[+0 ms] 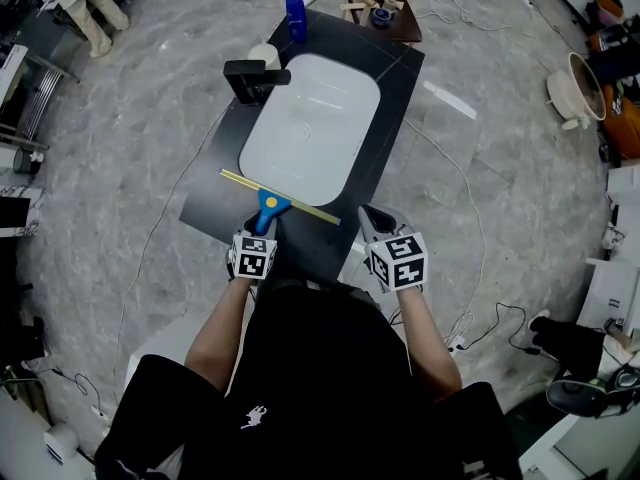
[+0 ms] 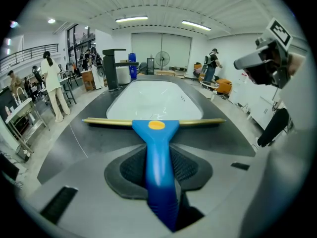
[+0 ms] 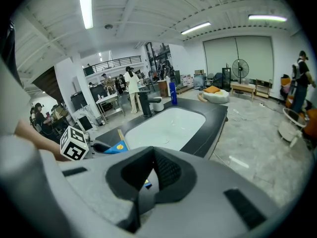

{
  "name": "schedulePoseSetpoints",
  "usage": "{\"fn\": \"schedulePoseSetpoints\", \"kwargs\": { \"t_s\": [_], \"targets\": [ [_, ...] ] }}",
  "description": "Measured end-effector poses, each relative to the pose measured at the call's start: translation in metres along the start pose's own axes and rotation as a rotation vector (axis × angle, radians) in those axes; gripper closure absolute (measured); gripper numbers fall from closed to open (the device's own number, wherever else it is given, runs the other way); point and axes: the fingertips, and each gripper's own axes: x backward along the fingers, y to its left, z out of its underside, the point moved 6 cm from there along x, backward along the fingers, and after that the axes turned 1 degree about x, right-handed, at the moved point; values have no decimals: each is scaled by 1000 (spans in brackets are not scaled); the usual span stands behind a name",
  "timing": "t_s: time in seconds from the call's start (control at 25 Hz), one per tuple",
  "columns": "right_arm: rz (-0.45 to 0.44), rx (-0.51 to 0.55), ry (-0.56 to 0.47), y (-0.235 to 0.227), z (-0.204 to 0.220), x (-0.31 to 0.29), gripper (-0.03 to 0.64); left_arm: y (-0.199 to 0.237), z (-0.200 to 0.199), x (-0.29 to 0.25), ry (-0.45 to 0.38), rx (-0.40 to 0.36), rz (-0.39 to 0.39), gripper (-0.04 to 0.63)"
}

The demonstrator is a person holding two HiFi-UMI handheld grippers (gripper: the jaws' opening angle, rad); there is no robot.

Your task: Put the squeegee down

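Blue plastic squeegee: it has a fat handle with a yellow dot, and a long thin yellow blade across the far end.
Where it is: at the near end of the counter, with the blade lying across the near rim of the basin. I cannot tell if the blade touches the top or hangs just over it.
How it will handle: I think it is light and stiff. The handle looks smooth, so it could slip. The long blade could make it swing or tip to one side.
Where to hold: on the middle of the handle, not on the thin blade.
Left gripper: its two dark pads press on the sides of the blue handle, so it has the squeegee and points down at the counter.
Right gripper: its jaws are close together with nothing between them. It hangs just beside the counter's near right corner, apart from the squeegee.
Dark flat counter: there is bare room near the blade, a good spot to lay the squeegee flat.
White oval basin: it is sunk into the middle of the counter, and the squeegee could slide in if set on the rim.
Black tap: it stands at the basin's left side, well apart from the squeegee.
Blue bottle: it stands at the far end.
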Motion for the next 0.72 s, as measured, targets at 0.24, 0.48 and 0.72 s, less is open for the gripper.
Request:
{"fn": "schedulePoseSetpoints", "kwargs": {
  "t_s": [0.24, 0.48, 0.72],
  "targets": [
    [0, 3, -2, -3, 0, 0, 615, -1, 3, -5, 24, 3, -5, 467],
    [-8, 3, 7, -3, 2, 1, 615, -1, 0, -6, 10, -11, -14, 466],
    [-15, 3, 5, -3, 2, 3, 615, 0, 1, -6, 11, -16, -17, 465]
  ]
}}
